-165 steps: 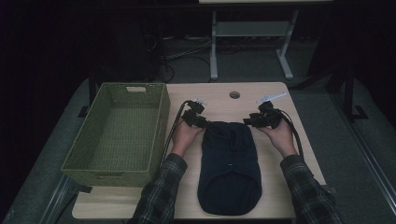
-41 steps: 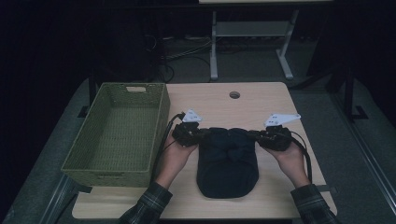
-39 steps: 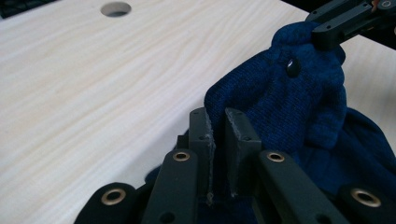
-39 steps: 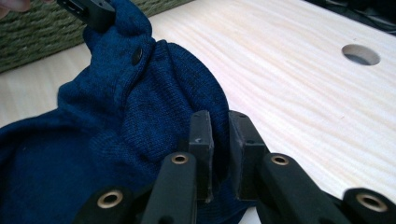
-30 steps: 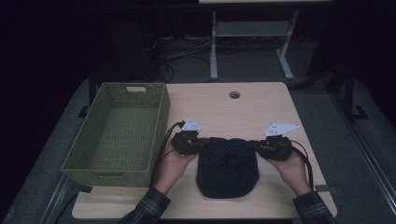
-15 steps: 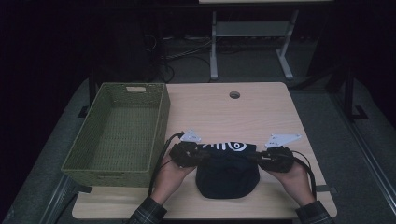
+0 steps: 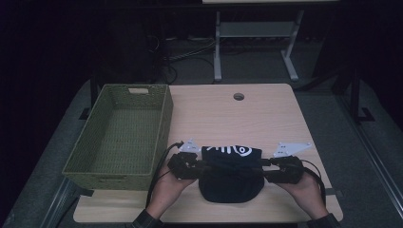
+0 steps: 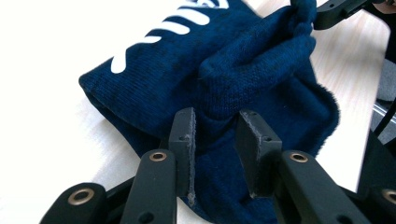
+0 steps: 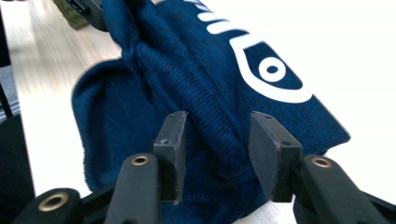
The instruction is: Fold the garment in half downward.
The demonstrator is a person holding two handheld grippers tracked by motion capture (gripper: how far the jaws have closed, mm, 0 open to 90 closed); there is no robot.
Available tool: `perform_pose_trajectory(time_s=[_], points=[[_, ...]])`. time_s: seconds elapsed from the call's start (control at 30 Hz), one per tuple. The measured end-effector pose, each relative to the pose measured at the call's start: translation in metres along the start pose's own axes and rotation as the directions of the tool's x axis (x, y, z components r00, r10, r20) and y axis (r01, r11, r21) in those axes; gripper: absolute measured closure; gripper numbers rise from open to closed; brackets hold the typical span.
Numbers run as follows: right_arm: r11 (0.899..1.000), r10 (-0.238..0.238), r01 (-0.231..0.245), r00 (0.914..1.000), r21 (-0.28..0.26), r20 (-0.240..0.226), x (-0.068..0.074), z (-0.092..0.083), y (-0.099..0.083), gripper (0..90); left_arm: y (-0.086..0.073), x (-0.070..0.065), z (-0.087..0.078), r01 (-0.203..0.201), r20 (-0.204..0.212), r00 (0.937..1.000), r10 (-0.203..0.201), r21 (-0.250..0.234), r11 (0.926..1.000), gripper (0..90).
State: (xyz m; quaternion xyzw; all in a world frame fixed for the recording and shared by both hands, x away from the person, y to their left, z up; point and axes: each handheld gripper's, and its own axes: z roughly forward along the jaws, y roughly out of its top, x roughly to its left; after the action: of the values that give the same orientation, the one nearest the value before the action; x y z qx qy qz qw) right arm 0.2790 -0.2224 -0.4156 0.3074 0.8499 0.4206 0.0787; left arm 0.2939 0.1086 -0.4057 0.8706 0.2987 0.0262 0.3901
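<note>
A dark navy knit garment (image 7: 231,176) lies folded near the table's front edge, with a white fish-bone print (image 7: 233,150) on its upper flap. My left gripper (image 7: 202,166) is at its left side and my right gripper (image 7: 263,167) at its right side, both pointing inward. In the left gripper view the left gripper (image 8: 215,133) has a fold of the cloth (image 8: 243,70) between its pads. In the right gripper view the right gripper (image 9: 217,140) straddles a ridge of the cloth (image 9: 196,74). Both pairs of jaws have just been opening and stand apart around the fabric without pressing it.
A green woven basket (image 7: 164,128) stands on the left part of the wooden table (image 7: 237,118), close to the left hand. A round cable hole (image 7: 238,96) sits near the table's far edge. Beyond the table stand a metal frame and cables on a dark floor.
Both grippers pulled the garment's far end toward the person and folded it over, so the white print now faces up. Their jaws have since parted from the cloth.
</note>
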Motion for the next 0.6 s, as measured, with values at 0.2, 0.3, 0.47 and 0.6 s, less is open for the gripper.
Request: perform_pose_trajectory(time_s=[0.2, 0.3, 0.47, 0.6], points=[[0.999, 0.000, 0.001, 1.0000, -0.047, 0.007, 0.002, -0.016, 0.007, 56.1, 0.011, -0.001, -0.023, -0.020, -0.021, 0.9996, 0.019, -0.045, 0.9988, 70.9], [0.998, -0.003, 0.004, 0.9999, -0.063, 0.014, 0.000, -0.022, 0.010, 58.7, 0.016, 0.001, -0.030, -0.014, -0.020, 0.9997, 0.013, -0.068, 0.9976, 77.0], [0.997, 0.000, 0.002, 0.9996, -0.079, 0.027, -0.008, -0.025, 0.016, 72.9, 0.028, 0.007, -0.030, -0.021, -0.029, 0.9994, 0.019, -0.081, 0.9965, 87.3], [0.997, -0.006, 0.009, 0.9993, -0.080, 0.037, -0.017, -0.015, 0.021, 89.3, 0.038, 0.014, -0.019, -0.021, -0.051, 0.9985, 0.017, -0.075, 0.9970, 89.9]])
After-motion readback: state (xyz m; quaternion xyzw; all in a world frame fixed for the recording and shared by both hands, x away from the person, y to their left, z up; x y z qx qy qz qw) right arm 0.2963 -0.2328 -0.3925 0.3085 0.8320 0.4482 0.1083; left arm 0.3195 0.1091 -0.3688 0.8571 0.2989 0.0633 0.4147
